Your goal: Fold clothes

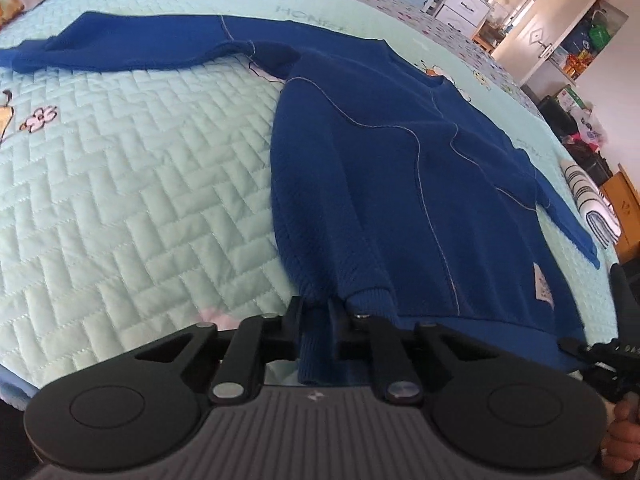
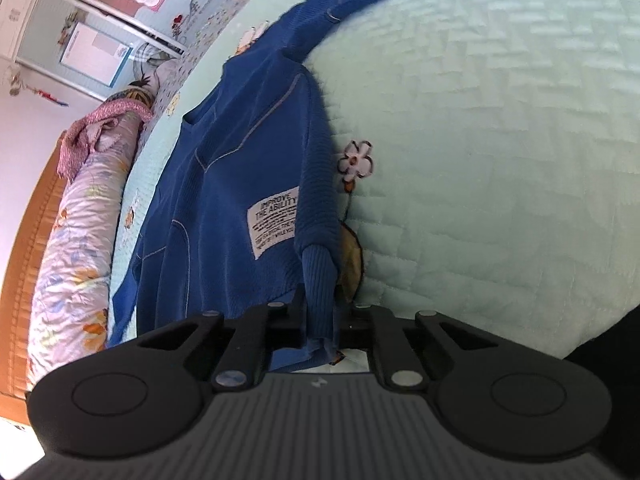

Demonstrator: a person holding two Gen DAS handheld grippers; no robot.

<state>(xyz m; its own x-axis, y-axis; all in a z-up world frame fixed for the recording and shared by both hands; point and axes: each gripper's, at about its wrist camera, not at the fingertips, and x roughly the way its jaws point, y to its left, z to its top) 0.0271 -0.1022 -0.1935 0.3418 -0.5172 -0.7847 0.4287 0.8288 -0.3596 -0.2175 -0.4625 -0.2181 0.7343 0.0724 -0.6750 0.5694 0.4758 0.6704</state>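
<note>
Where mint quilted bedspread [image 1: 140,184] spreads, blue sweater [image 1: 380,168] lies flat.

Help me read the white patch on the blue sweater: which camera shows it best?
The right wrist view: the white patch faces the camera, with "IMPROVE THE ABILITY" legible. In the left wrist view the patch is small, slanted near the hem, and its print unreadable.

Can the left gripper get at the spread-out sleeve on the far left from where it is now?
Probably not yet. The left gripper is shut on the sweater hem, and the sleeve lies far across the bed. Nothing blocks the way, but it would have to release first.
</note>
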